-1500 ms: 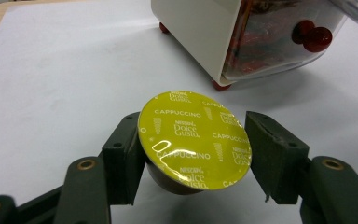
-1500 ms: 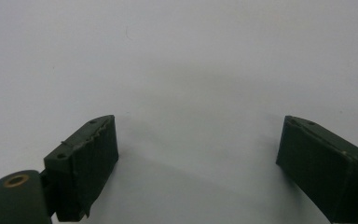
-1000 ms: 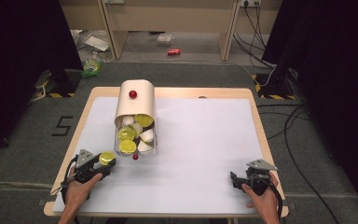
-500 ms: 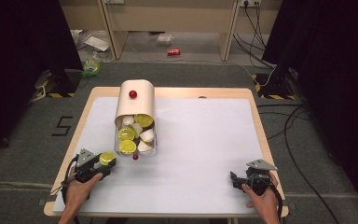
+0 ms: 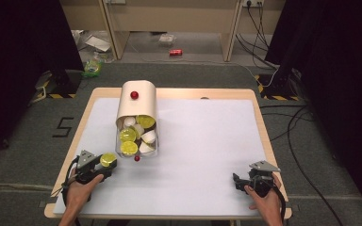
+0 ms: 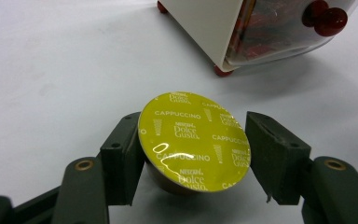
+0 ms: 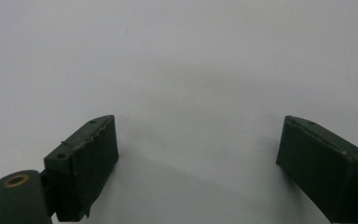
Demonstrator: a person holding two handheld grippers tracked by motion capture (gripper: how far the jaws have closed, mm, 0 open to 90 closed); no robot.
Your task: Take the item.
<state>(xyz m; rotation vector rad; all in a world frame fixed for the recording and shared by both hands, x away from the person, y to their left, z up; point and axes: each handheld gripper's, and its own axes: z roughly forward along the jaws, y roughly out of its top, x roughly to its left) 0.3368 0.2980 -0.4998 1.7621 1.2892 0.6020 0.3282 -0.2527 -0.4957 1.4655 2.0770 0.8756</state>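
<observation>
One yellow capsule (image 6: 195, 140) sits between the jaws of the left hand-held gripper (image 5: 104, 162), at the near left part of the desk (image 5: 207, 141), just short of the dispenser's mouth. In the left gripper view its foil lid reads "Cappuccino"; the left jaw touches the rim, while a narrow gap seems to show on the right side, so the grip looks loose or not fully closed, though the angle makes that hard to judge. The capsule dispenser (image 5: 136, 117) lies tipped on its side with its clear front toward the person, and a handful of capsules, yellow and white, are inside it. A small red knob (image 5: 136, 158) shows at its near edge.

The right hand-held gripper (image 5: 245, 181) rests near the right front corner, jaws spread wide over bare white surface and holding nothing.

Judging by this, the work is at an early stage: one capsule is out of the dispenser, and most of them remain inside. Where the held capsule is meant to go cannot be told from these views.
</observation>
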